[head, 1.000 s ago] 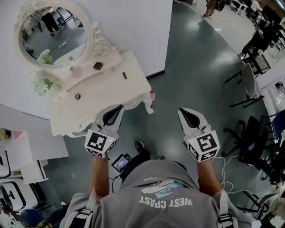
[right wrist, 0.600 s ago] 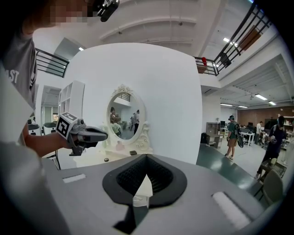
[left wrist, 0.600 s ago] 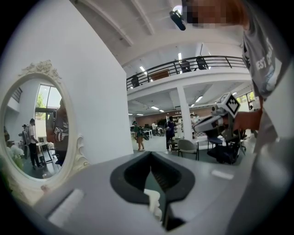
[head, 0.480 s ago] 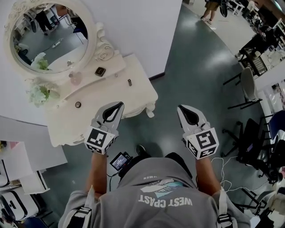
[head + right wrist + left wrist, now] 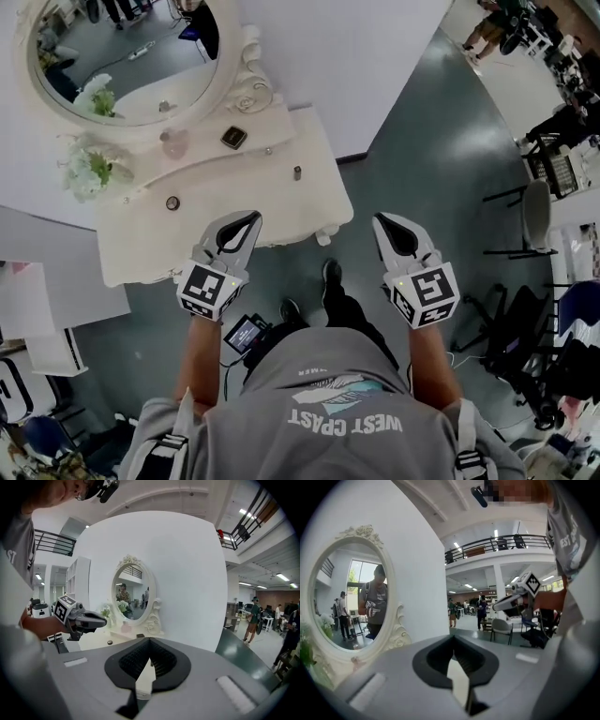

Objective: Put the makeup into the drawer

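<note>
Against the wall (image 5: 328, 56), upper left in the head view: dressing table (image 5: 244, 192), oval mirror (image 5: 131, 52) upright at its back. At the mirror's foot, left to right: flowers (image 5: 89, 169), bottle (image 5: 174, 143), compact (image 5: 233, 137). Farther forward on the tabletop: round pot (image 5: 172, 202) left, small tube (image 5: 297, 172) right, well apart. Left gripper (image 5: 253, 217) over the table's front edge; right gripper (image 5: 379, 221) beside it, off the table, above the floor (image 5: 422, 141). Chair (image 5: 534, 211) far right.
</note>
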